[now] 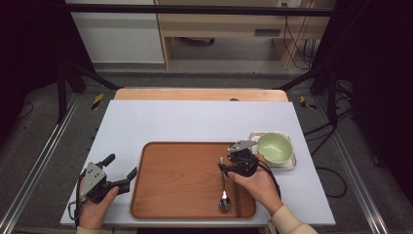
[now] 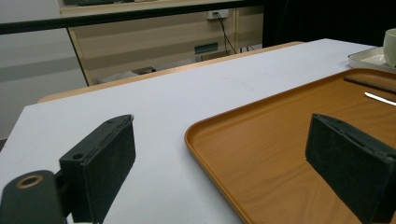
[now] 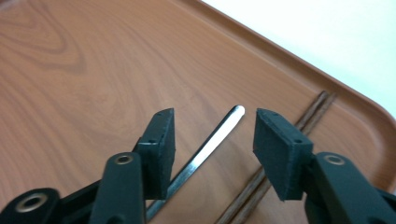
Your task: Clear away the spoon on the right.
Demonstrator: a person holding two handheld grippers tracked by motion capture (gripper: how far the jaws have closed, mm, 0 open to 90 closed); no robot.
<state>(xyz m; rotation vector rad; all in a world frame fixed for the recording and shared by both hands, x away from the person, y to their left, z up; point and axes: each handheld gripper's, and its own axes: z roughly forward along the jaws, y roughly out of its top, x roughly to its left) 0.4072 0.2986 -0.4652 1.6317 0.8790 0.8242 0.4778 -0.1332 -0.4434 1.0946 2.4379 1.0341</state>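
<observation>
High view: the right gripper (image 1: pixel 225 165) hangs over the slim steel spoon (image 1: pixel 223 191) lying on the brown wooden tray (image 1: pixel 170 195). Left gripper view: jaws wide apart, empty. Right gripper view: jaws parted astride the handle (image 3: pixel 205 149), not pinching; closing skewed might catch the dark chopsticks (image 3: pixel 285 144).

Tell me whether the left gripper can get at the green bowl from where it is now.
Probably not without a long reach. The left gripper, jaws open, sits off the left edge of the brown wooden tray, while the pale green bowl stands in a metal dish beyond the tray's right side, behind the right gripper.
</observation>
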